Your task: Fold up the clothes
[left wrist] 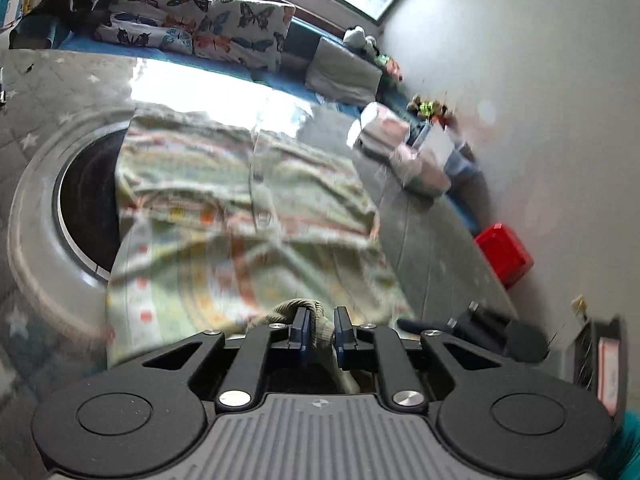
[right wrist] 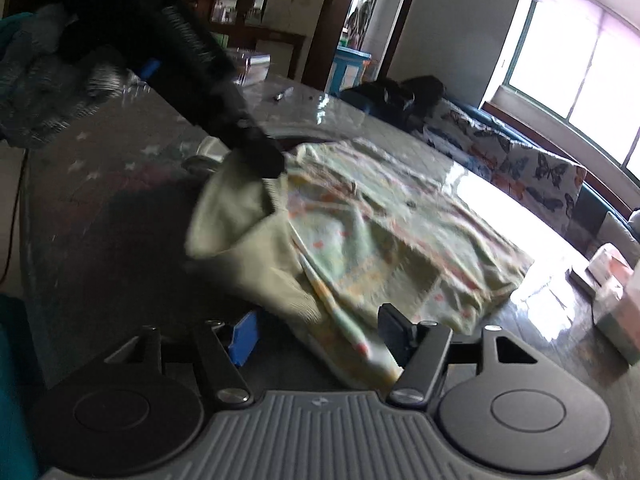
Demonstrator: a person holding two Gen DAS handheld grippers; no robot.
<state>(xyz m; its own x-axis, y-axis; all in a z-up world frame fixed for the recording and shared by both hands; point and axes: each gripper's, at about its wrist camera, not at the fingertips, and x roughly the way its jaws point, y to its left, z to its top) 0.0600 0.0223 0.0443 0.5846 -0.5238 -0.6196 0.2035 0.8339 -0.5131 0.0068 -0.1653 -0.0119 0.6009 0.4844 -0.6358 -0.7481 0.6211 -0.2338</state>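
A pale green garment (left wrist: 240, 216) with an orange and yellow pattern lies spread on the grey table (left wrist: 424, 236). In the left wrist view my left gripper (left wrist: 320, 330) is shut on the garment's ribbed olive hem (left wrist: 310, 310), which bunches up between the blue pads. The right wrist view shows that gripper (right wrist: 266, 162) as a dark arm from the upper left, lifting a corner of the garment (right wrist: 380, 232) off the table. My right gripper (right wrist: 320, 332) stands open over the near edge; the ribbed hem (right wrist: 296, 304) lies between its fingers and the pads do not press on it.
A round grey turntable (left wrist: 36, 216) sits under the garment's left side. Tissue packs and boxes (left wrist: 404, 148) stand at the table's far right, with a red box (left wrist: 506, 254) beyond the edge. A sofa with butterfly cushions (right wrist: 540, 168) runs under the window.
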